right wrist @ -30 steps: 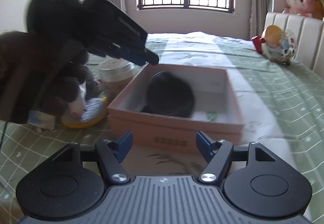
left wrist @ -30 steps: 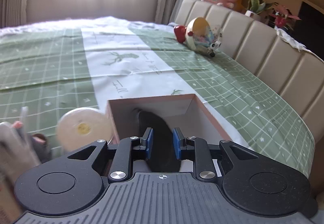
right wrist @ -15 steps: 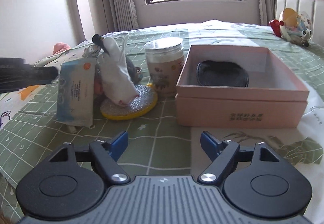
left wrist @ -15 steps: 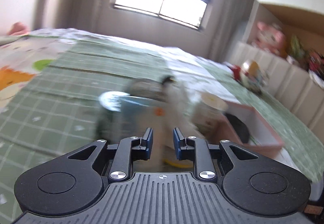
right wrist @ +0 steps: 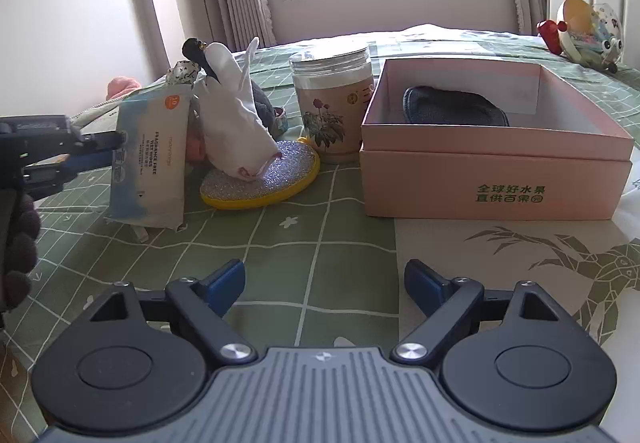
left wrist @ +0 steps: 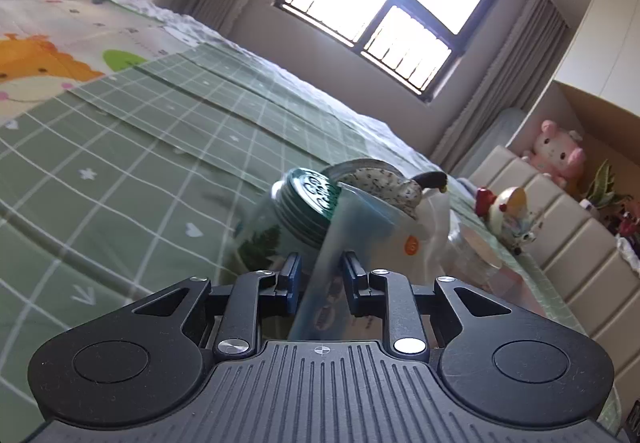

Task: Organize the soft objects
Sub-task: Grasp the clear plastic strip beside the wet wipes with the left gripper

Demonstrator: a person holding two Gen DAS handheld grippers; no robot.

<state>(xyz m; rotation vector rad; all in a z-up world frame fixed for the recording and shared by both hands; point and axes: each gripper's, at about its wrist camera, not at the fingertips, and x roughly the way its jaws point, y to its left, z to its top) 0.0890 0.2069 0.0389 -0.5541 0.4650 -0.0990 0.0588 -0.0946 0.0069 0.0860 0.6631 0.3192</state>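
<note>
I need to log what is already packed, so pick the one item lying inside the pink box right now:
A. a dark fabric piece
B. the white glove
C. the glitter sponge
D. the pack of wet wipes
A: in the right wrist view only a dark fabric piece lies inside the pink box; the pack of wet wipes, white glove and glitter sponge are outside, to its left on the bed.

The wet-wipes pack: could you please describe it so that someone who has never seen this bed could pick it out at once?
Start at the pink box on the green checked bedspread, then look left past the floral jar and the yellow-rimmed glitter pad. The wet-wipes pack stands on edge at the left of that cluster, its edge between the left gripper fingers. It alone is flat, pale blue and printed.
</note>
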